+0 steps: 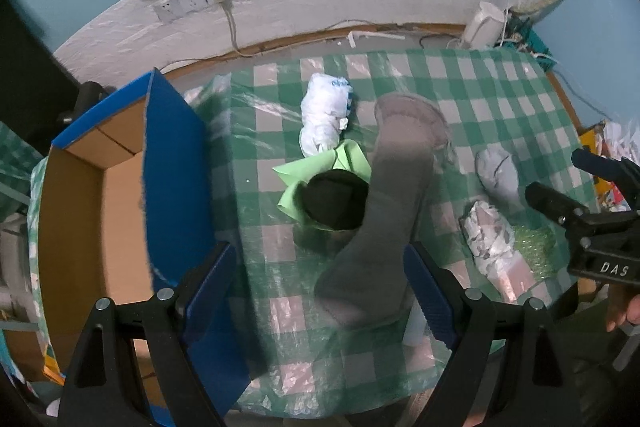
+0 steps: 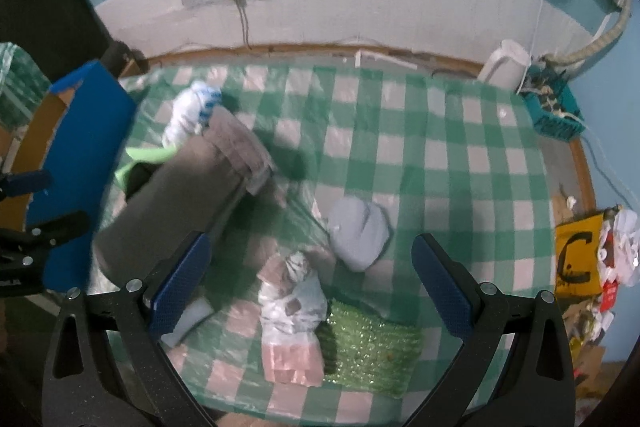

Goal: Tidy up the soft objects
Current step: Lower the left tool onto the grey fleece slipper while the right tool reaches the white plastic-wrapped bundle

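A long grey sock (image 1: pixel 384 211) lies between the fingers of my left gripper (image 1: pixel 320 291), whose jaws stand wide apart; the sock is blurred and it also shows in the right wrist view (image 2: pixel 180 199). Behind it sit a black bundle (image 1: pixel 334 201) on a light green cloth (image 1: pixel 320 167) and a white rolled bundle (image 1: pixel 326 113). My right gripper (image 2: pixel 312 291) is open above a white patterned bundle (image 2: pixel 294 291), a pale grey balled sock (image 2: pixel 360 231) and green bubble wrap (image 2: pixel 372 343).
An open cardboard box with blue flaps (image 1: pixel 100 195) stands at the table's left edge. The green-and-white checked tablecloth (image 2: pixel 440 155) covers the table. A teal basket (image 2: pixel 554 115) and a white kettle (image 2: pixel 504 65) stand at the back right. Clutter lies beyond the right edge.
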`<action>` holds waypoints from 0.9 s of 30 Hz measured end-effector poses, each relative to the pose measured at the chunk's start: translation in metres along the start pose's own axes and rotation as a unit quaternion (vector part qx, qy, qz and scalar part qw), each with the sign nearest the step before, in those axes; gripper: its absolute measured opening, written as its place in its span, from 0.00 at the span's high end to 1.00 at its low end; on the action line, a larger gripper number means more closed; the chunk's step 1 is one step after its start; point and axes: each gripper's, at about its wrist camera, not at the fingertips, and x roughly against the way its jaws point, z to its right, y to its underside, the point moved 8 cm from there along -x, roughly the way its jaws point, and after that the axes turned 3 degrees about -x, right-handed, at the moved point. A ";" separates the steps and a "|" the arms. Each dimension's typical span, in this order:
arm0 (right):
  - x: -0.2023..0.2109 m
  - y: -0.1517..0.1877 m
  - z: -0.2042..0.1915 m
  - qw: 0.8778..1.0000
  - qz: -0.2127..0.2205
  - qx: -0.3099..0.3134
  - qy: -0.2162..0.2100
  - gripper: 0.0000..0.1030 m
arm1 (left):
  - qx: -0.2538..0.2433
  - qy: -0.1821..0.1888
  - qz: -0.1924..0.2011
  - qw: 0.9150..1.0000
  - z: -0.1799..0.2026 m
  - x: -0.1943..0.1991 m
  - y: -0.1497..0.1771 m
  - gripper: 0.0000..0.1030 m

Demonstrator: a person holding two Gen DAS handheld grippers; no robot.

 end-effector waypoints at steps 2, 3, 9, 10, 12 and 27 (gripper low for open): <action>-0.008 0.004 0.001 1.000 -0.010 0.002 0.001 0.04 | -0.002 -0.004 -0.006 1.000 0.003 -0.006 0.000 0.16; -0.011 0.006 0.001 1.000 -0.014 0.005 0.002 0.05 | -0.004 -0.002 -0.011 1.000 0.005 -0.011 0.000 0.16; -0.028 0.020 -0.001 0.999 -0.040 0.013 0.001 0.05 | -0.008 0.012 -0.036 0.999 0.015 -0.034 0.004 0.16; -0.031 0.021 -0.002 0.999 -0.044 0.014 0.000 0.06 | -0.008 0.012 -0.039 0.999 0.016 -0.037 0.005 0.16; -0.035 0.024 -0.003 0.999 -0.048 0.017 0.003 0.07 | -0.009 0.013 -0.047 0.999 0.017 -0.042 0.007 0.16; -0.068 0.045 -0.019 0.994 -0.090 0.067 0.011 0.22 | -0.019 0.014 -0.089 0.996 0.034 -0.079 0.016 0.16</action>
